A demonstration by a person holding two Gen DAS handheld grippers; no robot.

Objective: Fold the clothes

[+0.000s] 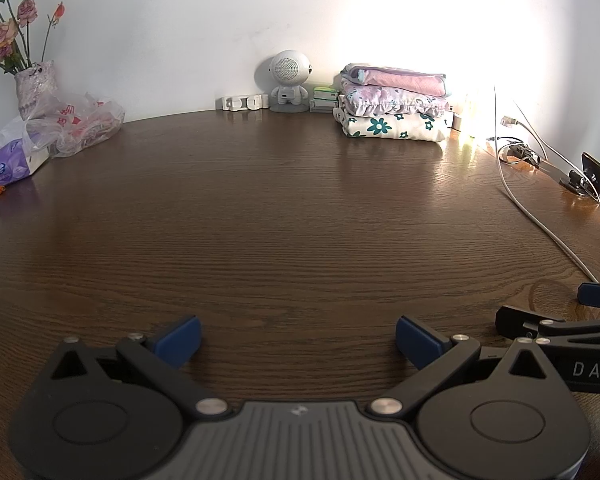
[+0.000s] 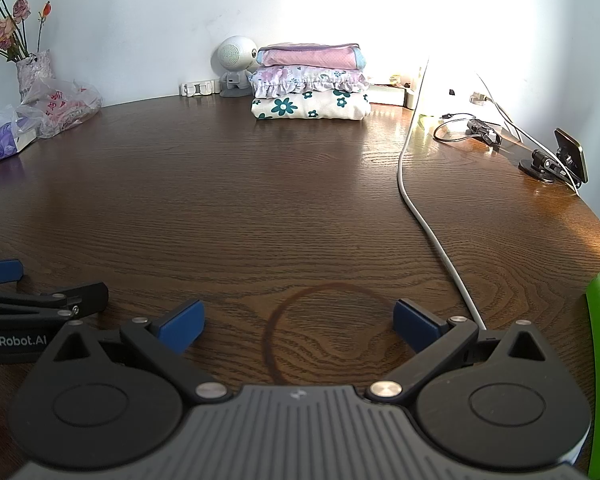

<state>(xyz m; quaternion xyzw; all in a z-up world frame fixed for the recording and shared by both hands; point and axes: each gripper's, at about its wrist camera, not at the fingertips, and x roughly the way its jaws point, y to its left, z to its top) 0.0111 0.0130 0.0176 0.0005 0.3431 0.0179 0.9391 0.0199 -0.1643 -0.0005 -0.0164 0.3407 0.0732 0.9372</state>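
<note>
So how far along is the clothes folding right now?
Three folded pieces sit stacked at the table's far edge: pink one on top, ruffled one in the middle, green-flowered one at the bottom. Left gripper and right gripper are open and empty. No unfolded clothes are in view, so the folding looks finished.

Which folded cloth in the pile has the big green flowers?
The bottom white folded cloth, under the lilac ruffled cloth and the top pink cloth; only it has dark green flowers.

Right gripper (image 1: 580, 368) body reads "DAS", cut off; left gripper (image 2: 16, 340) body reads "enRobot.AI", start cut off.
</note>
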